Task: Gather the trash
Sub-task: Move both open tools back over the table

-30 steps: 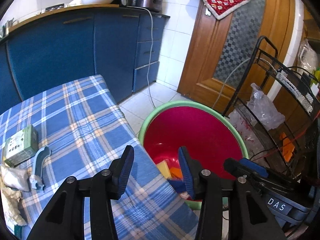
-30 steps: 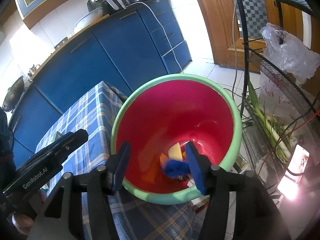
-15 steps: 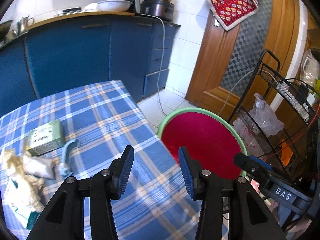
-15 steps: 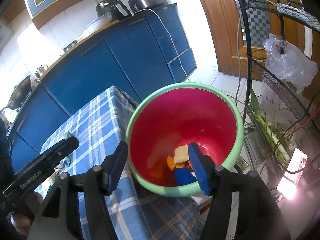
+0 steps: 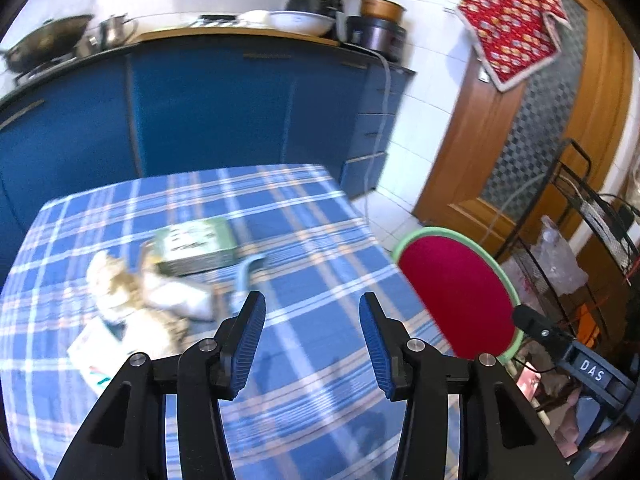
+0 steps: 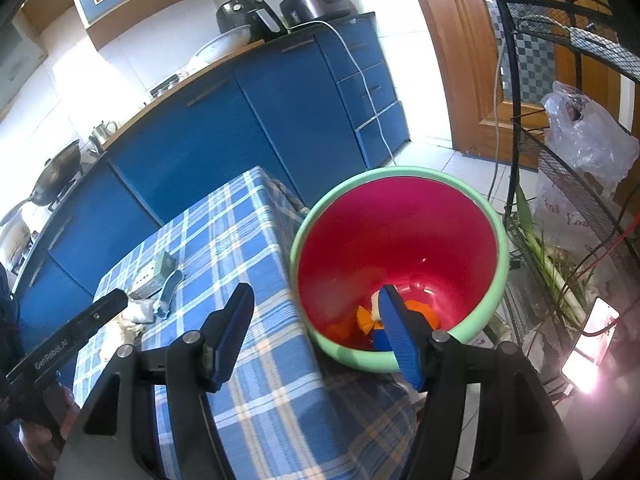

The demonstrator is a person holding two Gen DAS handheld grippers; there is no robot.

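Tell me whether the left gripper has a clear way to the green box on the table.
Probably yes. The left gripper is open and empty, and only bare checked tablecloth lies between it and the green box. The crumpled wrappers sit beside that path, not across it.

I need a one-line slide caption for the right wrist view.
Right gripper, open and empty, above the red bin beside the checked table, where trash remains.

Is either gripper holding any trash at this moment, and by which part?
No. The left gripper and the right gripper are both open and empty.
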